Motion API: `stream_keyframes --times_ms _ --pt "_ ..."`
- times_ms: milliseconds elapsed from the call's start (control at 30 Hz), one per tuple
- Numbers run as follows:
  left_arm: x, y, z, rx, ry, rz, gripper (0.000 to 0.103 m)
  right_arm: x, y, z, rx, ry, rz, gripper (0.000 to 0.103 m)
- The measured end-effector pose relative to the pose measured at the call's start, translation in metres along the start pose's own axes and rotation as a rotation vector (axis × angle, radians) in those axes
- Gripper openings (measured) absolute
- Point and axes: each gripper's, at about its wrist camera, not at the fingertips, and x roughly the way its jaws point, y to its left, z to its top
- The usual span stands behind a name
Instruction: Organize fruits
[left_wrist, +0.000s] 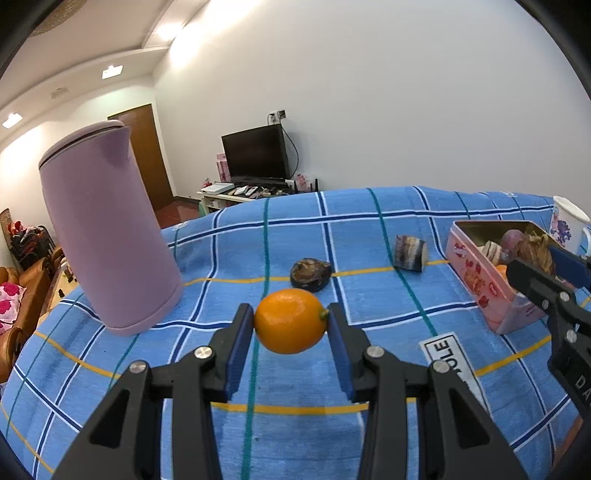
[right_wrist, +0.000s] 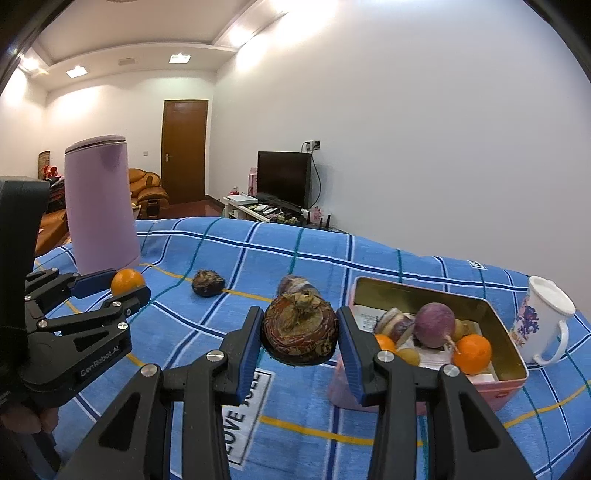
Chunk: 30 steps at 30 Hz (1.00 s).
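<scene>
**Both grippers hold fruit above the blue checked cloth**

The left gripper (left_wrist: 290, 323) has its jaws closed on a small orange (left_wrist: 290, 320), the blue pads pressing on its two ends, so the fruit sits squarely between the fingertips and clear of the cloth. The right gripper (right_wrist: 300, 334) grips a brown, scaly fruit (right_wrist: 300, 328) in the same way, pads against its flanks, just left of the pink tin (right_wrist: 511, 373).

The tin lies open on a blue checked tablecloth (left_wrist: 332, 243) and holds more oranges, a purple round fruit and a striped one. A white floral mug (right_wrist: 543, 325) stands just beside the tin on its far right. Two dark fruits (left_wrist: 309, 274) (left_wrist: 410, 254) lie loose on the cloth beyond the left gripper, and a tall lilac kettle (left_wrist: 107, 229) stands upright to the left. Behind are a white wall, a television (left_wrist: 256, 152) on a low stand, a brown door and a sofa.

The orange's long axis runs across the jaws, its greenish stem end against the right-hand pad. The brown fruit sits with its dried crown upward.
</scene>
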Motion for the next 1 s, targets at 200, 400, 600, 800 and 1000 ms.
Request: stream_keyframes --times_ms 200,400,600,800,1000 --pt "-0.002 -0.014 0.002 0.002 0.002 -0.020 0.043 -0.003 -0.011 -0.001 0.007 -0.001 -0.009 0.042" --pt "-0.002 -0.026 0.004 0.002 0.007 -0.040 0.043 -0.007 -0.019 -0.003 0.002 0.002 -0.024 0.042" --pt "-0.003 -0.037 0.006 0.005 0.006 -0.054 0.043 -0.010 -0.032 -0.005 0.008 0.002 -0.039 0.042" --pt "-0.005 -0.051 0.009 0.012 0.002 -0.069 0.043 -0.013 -0.046 -0.007 0.016 -0.001 -0.056 0.042" --pt "-0.008 -0.066 0.012 0.026 -0.006 -0.086 0.043 -0.017 -0.061 -0.008 0.026 -0.006 -0.074 0.042"
